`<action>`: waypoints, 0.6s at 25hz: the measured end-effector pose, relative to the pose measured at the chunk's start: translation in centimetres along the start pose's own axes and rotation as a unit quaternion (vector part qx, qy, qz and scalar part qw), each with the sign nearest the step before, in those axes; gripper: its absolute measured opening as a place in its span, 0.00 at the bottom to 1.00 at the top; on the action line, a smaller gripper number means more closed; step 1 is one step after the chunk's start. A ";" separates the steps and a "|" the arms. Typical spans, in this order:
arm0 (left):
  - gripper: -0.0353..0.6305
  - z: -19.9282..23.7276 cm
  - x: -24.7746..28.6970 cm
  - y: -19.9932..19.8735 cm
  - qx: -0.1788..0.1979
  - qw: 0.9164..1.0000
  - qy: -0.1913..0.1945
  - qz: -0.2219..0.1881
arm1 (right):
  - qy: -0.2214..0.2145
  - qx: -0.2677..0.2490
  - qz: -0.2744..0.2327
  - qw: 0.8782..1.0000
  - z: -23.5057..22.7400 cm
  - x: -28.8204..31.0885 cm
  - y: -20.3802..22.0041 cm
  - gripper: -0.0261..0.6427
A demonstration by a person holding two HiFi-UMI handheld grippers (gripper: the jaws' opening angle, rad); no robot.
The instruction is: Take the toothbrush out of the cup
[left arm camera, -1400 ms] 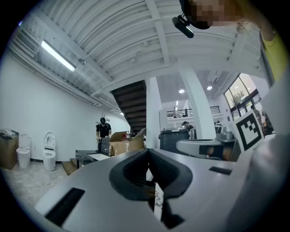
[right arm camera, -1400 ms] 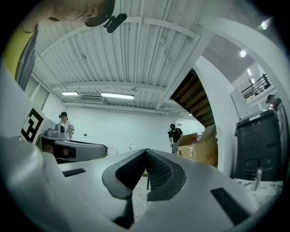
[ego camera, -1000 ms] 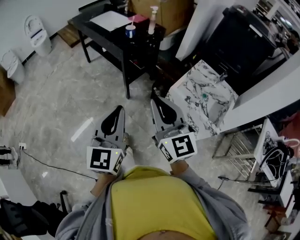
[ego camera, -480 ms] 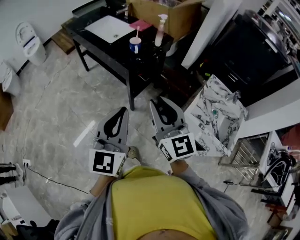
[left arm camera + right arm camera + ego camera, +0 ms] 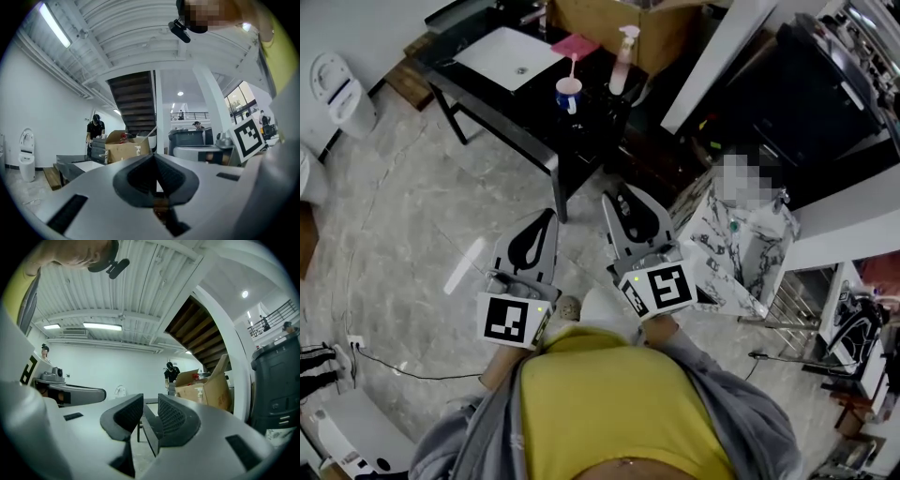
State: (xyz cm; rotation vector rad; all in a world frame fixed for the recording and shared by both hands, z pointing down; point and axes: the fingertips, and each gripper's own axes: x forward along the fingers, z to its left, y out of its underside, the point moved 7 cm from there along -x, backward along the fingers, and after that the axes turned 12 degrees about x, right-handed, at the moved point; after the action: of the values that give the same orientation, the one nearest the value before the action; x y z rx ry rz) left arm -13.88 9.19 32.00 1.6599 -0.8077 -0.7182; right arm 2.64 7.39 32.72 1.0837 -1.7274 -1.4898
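You are standing short of the black counter (image 5: pixel 514 105), which fills the upper middle of the head view. Both tools are held low in front of you over the marble floor (image 5: pixel 412 216), aimed toward the counter, so nothing is within reach yet.

The left claw (image 5: pixel 545 218) has its jaws pressed together with nothing in them. That suits a hand that has no job for the moment, though you may want it to steady the cup later.

The right claw (image 5: pixel 615 196) is opening its jaws. A clear gap shows between the ribbed pads in the right gripper view, and only floor and a counter leg lie beyond it. This looks like readying for the pick, which makes the right side the likely one to take the brush.

The blue and white cup (image 5: pixel 568 95) stands near the counter's near right corner. It is just beside the white sink basin (image 5: pixel 508 58) and near a pump bottle (image 5: pixel 620 67). The pink toothbrush (image 5: pixel 574 66) stands in the cup, its upper part rising above the rim. That part is the piece to pinch.

The bottle stands close on the cup's right, so approach from the front or above to keep from knocking it.
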 end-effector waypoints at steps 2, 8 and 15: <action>0.05 0.5 0.6 0.3 -0.005 1.000 0.002 0.003 | 0.002 0.001 0.003 1.000 -0.4 0.9 0.1 0.20; 0.05 2.6 3.2 1.6 -0.010 1.000 -0.003 0.007 | -0.008 0.001 0.005 1.000 -1.8 4.4 0.3 0.20; 0.05 6.1 8.7 2.9 -0.004 1.000 -0.024 0.002 | -0.037 -0.006 0.001 0.999 -5.3 11.0 0.4 0.20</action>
State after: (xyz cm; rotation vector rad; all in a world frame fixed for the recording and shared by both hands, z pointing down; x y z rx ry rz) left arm -14.11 -1.77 33.09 1.6395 -0.8403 -0.7604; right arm 1.81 -4.79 33.34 1.0326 -1.7664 -1.5561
